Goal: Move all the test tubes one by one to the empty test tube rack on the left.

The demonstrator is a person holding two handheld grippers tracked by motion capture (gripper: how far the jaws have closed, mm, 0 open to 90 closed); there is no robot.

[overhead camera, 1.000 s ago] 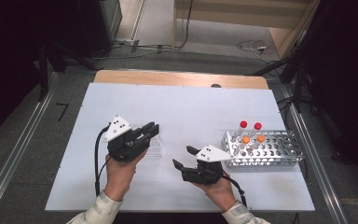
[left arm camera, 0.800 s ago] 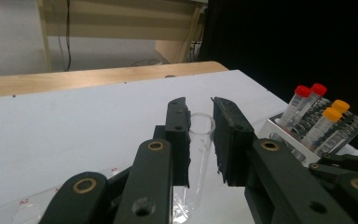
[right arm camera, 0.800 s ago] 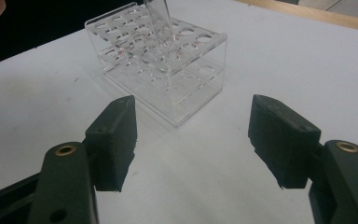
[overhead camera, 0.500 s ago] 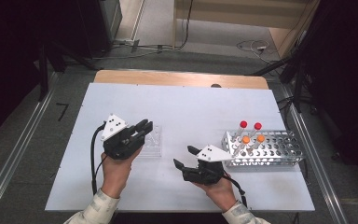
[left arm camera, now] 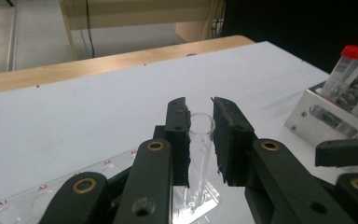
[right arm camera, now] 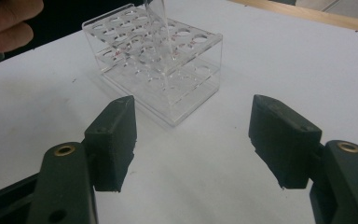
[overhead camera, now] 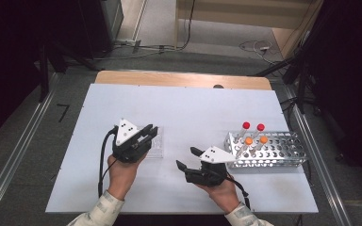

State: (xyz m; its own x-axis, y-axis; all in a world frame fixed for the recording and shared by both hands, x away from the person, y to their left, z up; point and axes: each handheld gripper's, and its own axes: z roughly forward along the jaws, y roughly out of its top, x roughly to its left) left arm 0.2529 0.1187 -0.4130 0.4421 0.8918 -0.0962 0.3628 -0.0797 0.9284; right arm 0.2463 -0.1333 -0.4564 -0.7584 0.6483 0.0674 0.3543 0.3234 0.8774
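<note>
Since the earlier frame, left tool (left arm camera: 200, 140) shifted leftward over clear rack (right arm camera: 154, 60), clamping clear tube (left arm camera: 200, 144); right tool (right arm camera: 191, 140) wide, empty; we judge seating unfinished.

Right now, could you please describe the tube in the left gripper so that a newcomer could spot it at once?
On the white table, find the clear acrylic rack near the left side, opposite the metal rack holding capped tubes. Above the acrylic rack, the left gripper is closed on a clear, open-topped tube held upright. Unlike the red-capped tubes and orange-capped tubes, it has no cap.
</note>
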